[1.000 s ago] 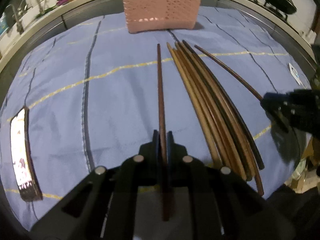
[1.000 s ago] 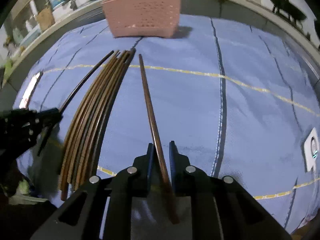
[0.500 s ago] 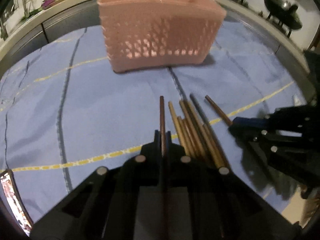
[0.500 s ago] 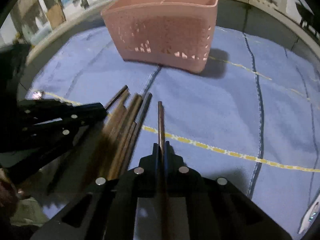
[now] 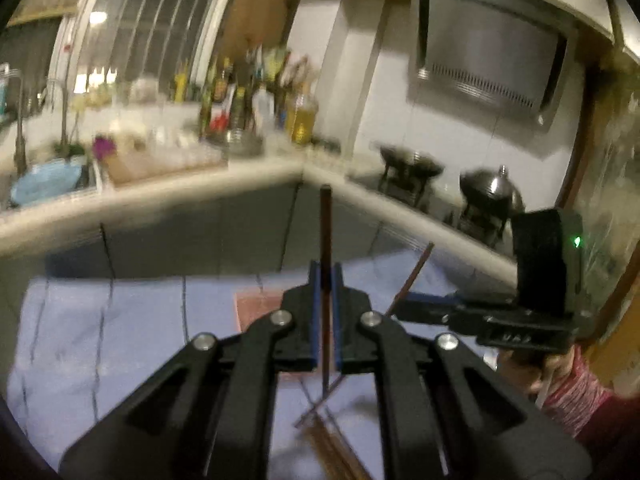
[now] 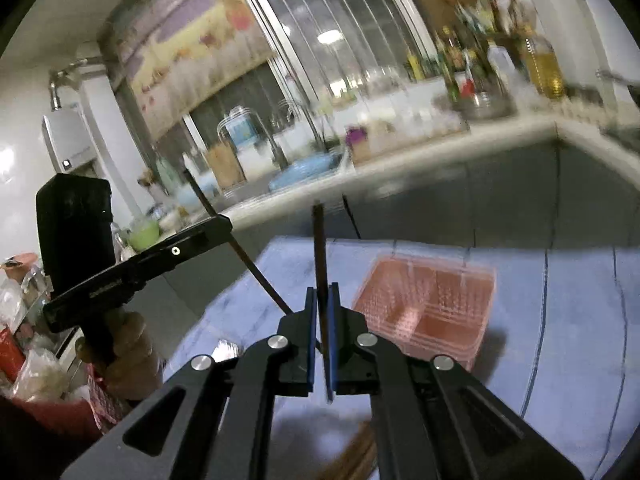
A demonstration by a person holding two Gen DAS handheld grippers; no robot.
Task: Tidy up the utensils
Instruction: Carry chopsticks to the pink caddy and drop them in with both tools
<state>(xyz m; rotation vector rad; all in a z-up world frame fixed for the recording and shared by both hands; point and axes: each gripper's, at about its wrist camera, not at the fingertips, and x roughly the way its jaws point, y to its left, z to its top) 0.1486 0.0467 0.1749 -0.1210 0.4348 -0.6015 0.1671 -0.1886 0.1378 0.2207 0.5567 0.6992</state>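
Observation:
My left gripper (image 5: 326, 270) is shut on a dark wooden chopstick (image 5: 326, 232) that points up and forward. My right gripper (image 6: 322, 292) is shut on another dark chopstick (image 6: 319, 248), also raised. Each gripper shows in the other's view: the right one (image 5: 416, 300) with its chopstick (image 5: 412, 280), the left one (image 6: 216, 226) with its chopstick (image 6: 240, 248). The pink perforated basket (image 6: 428, 304) stands on the blue cloth (image 6: 560, 320), below and right of my right gripper; it is partly hidden behind my left fingers (image 5: 256, 304). A bundle of chopsticks (image 5: 328, 444) lies on the cloth below.
A kitchen counter (image 5: 160, 192) with bottles, a sink and a tap runs behind the table. Dark pots (image 5: 488, 192) stand on the counter to the right. The cloth's far edge (image 5: 140, 280) meets grey cabinet fronts.
Both grippers have lifted off the cloth and tilted up with their chopsticks, so the views now face the kitchen wall. The basket now sits low in both views.

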